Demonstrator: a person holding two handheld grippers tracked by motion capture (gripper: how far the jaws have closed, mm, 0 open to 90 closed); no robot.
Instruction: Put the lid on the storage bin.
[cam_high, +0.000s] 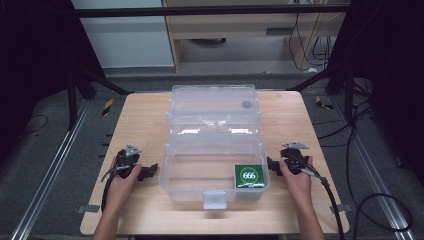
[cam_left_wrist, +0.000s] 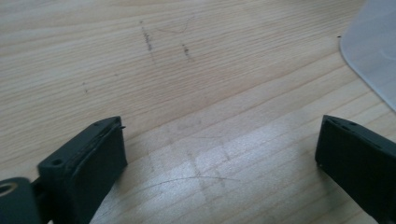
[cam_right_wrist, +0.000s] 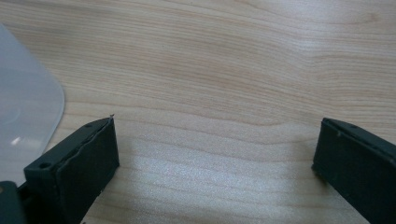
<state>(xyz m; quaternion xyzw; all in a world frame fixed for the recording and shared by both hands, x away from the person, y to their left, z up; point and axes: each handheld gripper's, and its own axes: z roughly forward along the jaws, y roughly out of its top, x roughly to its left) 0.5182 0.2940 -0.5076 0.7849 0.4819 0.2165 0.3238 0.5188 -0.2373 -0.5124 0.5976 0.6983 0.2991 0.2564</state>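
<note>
Our wooden table and what rests on it
We see a pale wooden table (cam_high: 145, 120) with a clear plastic box (cam_high: 214, 145) standing open at its middle, the lid leaning back toward the far edge; up close we find faint dark scuffs in the table's grain (cam_left_wrist: 168, 42), and a rounded corner of the box (cam_right_wrist: 23, 112) sits flat on the wood

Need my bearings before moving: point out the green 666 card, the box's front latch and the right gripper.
green 666 card (cam_high: 249, 176), high view, white circle.
front latch (cam_high: 215, 200), high view, tab centre.
right gripper (cam_high: 270, 164), high view, between jaw tips.
</note>
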